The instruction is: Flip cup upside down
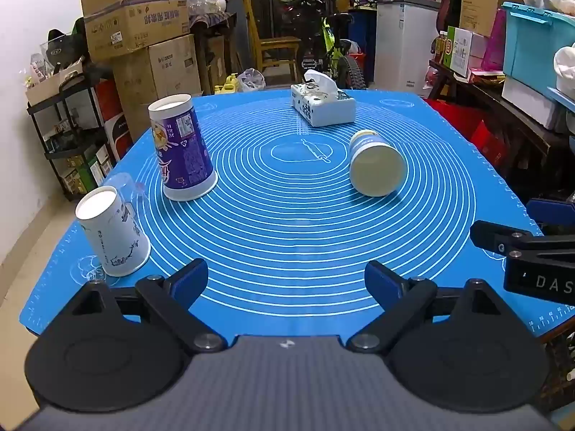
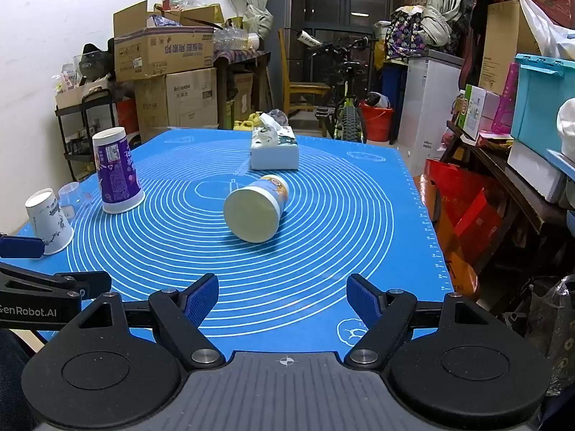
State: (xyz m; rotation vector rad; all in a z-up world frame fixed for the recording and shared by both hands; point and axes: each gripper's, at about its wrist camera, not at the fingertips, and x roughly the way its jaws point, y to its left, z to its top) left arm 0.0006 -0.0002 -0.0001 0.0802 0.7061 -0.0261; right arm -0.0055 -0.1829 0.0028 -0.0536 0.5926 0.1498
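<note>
A cream paper cup (image 1: 375, 167) lies on its side on the blue mat (image 1: 287, 237), mouth toward me; it also shows in the right wrist view (image 2: 256, 213). A purple cup (image 1: 183, 152) (image 2: 116, 176) stands upside down at the left. A white cup (image 1: 113, 231) (image 2: 48, 221) stands upside down at the near left. My left gripper (image 1: 287, 282) is open and empty above the mat's near edge. My right gripper (image 2: 284, 300) is open and empty, well short of the lying cup.
A tissue box (image 1: 321, 104) (image 2: 275, 149) sits at the mat's far side. A clear glass (image 1: 124, 185) (image 2: 70, 194) stands behind the white cup. Boxes, shelves, a bicycle (image 2: 345, 100) and bins surround the table.
</note>
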